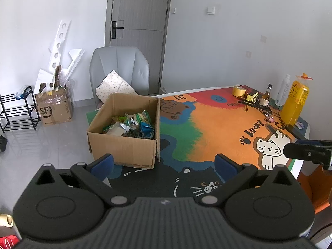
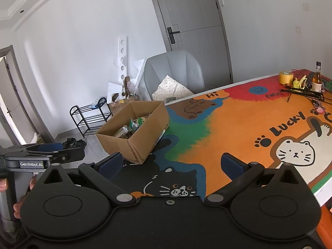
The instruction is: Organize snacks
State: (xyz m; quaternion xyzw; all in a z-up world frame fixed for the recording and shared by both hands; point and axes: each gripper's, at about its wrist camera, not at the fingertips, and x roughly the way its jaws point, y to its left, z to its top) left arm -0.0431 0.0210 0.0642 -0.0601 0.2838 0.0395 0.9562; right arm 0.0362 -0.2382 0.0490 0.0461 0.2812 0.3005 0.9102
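Both hand-held grippers, left (image 1: 164, 164) and right (image 2: 172, 164), hung wide open and empty above the bench (image 1: 217, 124). Snack packets (image 1: 132, 125) lay inside the cardboard box (image 1: 124, 149) at its left edge.

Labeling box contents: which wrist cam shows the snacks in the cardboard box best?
Left wrist: it looks down into the cardboard box, showing the snack packets spread out. Right wrist sees the snack packets obliquely, mostly hidden by the box wall.
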